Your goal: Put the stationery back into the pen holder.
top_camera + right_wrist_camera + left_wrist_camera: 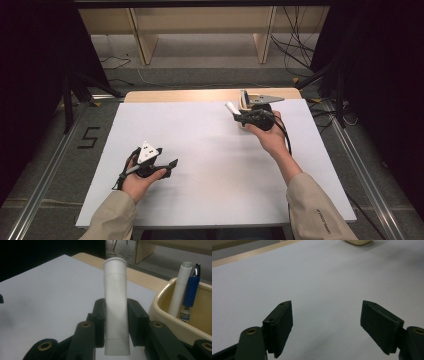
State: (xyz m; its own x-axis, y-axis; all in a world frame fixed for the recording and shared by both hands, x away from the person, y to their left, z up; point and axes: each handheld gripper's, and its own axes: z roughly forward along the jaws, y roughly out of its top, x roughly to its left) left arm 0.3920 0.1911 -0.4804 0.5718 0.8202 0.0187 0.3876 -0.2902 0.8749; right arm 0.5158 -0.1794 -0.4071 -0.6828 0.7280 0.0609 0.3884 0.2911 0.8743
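Two hand-held black tools work over a white-topped counter [215, 165] with a pale wooden far edge. The right tool [115, 317] is clamped on a white cylindrical marker with a flared cap [115, 305]; in the right gripper view its two black jaws press against the marker's sides, and the capped end stands up beyond them, tilted slightly. In the high view the right tool [239, 116] sits near the counter's far right part, with the marker [231, 107] sticking out to its left, just beside a cream-coloured rectangular plastic holder [245, 102] at the far edge. The right gripper view shows that holder [175, 322] just to the right of the held marker, and inside it stand a second white marker [180, 287] and a blue pen with a silver clip [190, 292], both leaning against one another.

The left tool [167, 167] is held low over the near left part of the counter, well apart from the holder, with a white three-cornered plate on top. In the left gripper view the left tool [327, 325] has its jaws spread wide with nothing between them, bare white counter beneath, and a corner of the cream holder [358, 242] shows at the top edge
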